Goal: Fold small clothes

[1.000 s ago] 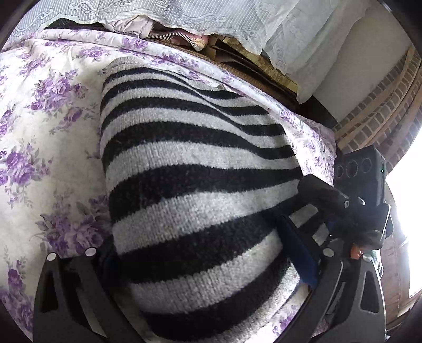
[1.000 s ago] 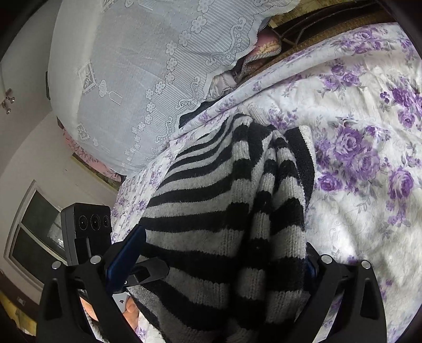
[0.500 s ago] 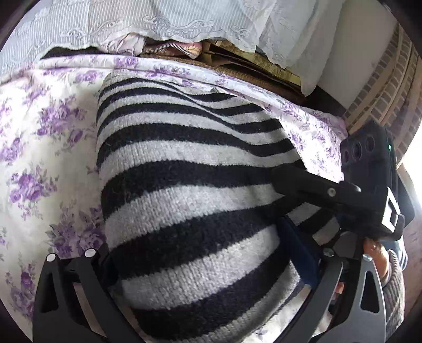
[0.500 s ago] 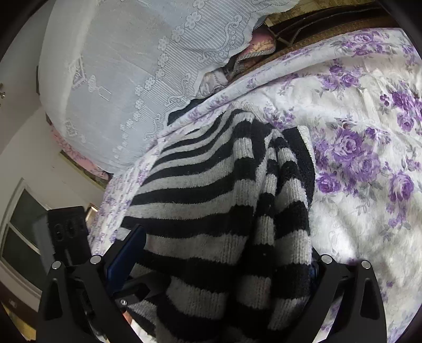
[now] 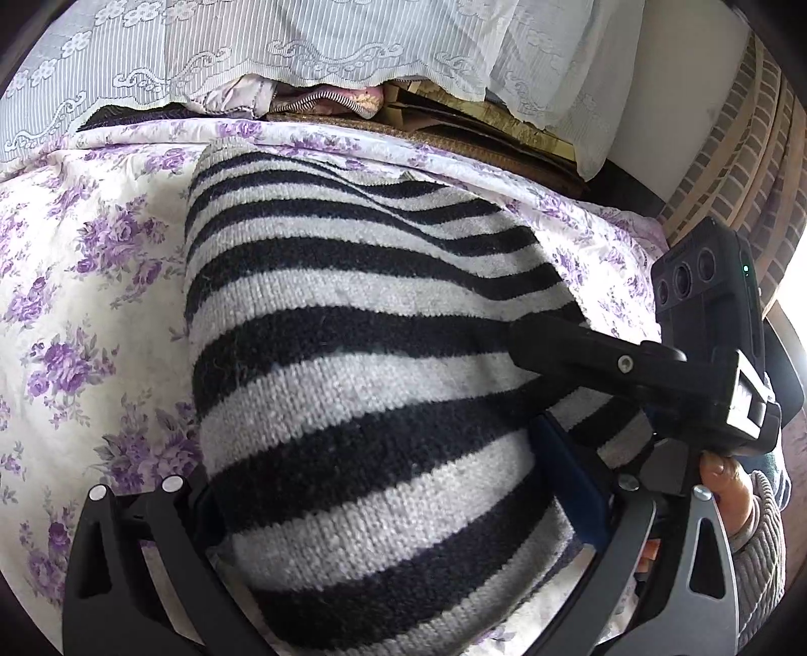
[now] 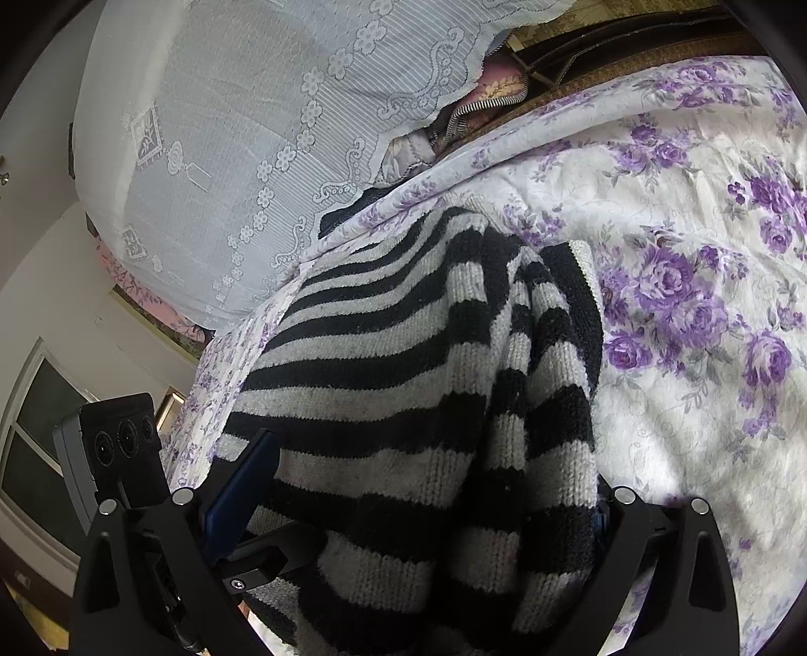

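Observation:
A black and grey striped knitted sweater [image 5: 353, 323] lies lengthwise on the floral bedsheet [image 5: 75, 303], and its near end is raised. My left gripper [image 5: 383, 530] is shut on that near end, with knit bunched between the blue pads. In the right wrist view the sweater [image 6: 403, 363] shows a folded sleeve along its right side. My right gripper [image 6: 423, 504] is shut on the same near end. The right gripper [image 5: 620, 368] reaches over the sweater's right edge in the left wrist view. Beside the right gripper, the left gripper [image 6: 267, 560] sits low.
A white lace cover [image 5: 353, 45] drapes over a pile of bedding at the far edge of the bed. Cardboard and a woven mat [image 5: 479, 131] lie beyond the sheet. A brick wall [image 5: 731, 166] stands at the right. A hand in a ribbed sleeve [image 5: 746, 509] holds the right gripper.
Both grippers have moved forward toward the lace cover with the sweater's near end. The right gripper's finger has come further over the sweater in the left wrist view.

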A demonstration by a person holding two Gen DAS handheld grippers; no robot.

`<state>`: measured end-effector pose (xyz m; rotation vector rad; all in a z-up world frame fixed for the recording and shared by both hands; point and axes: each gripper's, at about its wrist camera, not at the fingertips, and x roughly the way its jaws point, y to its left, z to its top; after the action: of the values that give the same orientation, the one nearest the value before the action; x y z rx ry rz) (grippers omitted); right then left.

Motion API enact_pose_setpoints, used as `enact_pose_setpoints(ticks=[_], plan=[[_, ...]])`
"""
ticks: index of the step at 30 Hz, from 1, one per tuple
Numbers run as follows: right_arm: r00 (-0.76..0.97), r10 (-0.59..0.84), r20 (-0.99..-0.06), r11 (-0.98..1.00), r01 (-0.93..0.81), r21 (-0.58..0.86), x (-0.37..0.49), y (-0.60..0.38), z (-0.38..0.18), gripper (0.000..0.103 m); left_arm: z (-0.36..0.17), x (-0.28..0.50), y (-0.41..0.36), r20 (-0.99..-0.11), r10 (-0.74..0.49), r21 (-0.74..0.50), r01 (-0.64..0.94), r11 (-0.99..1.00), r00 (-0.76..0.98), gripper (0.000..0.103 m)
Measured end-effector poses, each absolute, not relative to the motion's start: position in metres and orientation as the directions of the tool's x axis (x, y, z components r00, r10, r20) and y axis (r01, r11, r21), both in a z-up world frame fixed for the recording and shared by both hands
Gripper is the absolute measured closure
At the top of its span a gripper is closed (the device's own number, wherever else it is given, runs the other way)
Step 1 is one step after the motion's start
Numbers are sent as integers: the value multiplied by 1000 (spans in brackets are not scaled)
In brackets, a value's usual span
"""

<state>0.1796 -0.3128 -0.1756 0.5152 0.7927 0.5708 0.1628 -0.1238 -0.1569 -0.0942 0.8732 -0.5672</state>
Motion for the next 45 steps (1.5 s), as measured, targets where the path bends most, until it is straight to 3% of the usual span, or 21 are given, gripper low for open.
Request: enact_pose_setpoints(ticks=[7, 13, 20, 24, 37, 45], plan=[[572, 622, -535, 759, -272, 592, 181, -307, -173, 4, -158, 163, -121, -690, -535, -338, 436, 834, 487, 5], [624, 589, -514, 780, -271, 564, 165, -303, -161, 3, -139, 140, -132, -627, -546, -243, 526, 815, 555, 5], [644, 598, -477, 762, -271, 589, 137, -305, -148, 3, -123, 119, -124, -561, -625, -304, 567, 765, 542, 5], [670, 590, -451, 766, -287, 575, 111, -308, -135, 3, -111, 94, -129, -532, -630, -249, 607, 755, 565, 5], [745, 518, -420, 794, -236, 561, 28, -352, -100, 3, -79, 37, -170, -520, -694, -224, 705, 673, 498, 5], [818, 434, -378, 811, -171, 560, -33, -411, -79, 3, -53, 1, -235, -513, -748, -179, 800, 573, 421, 5]])
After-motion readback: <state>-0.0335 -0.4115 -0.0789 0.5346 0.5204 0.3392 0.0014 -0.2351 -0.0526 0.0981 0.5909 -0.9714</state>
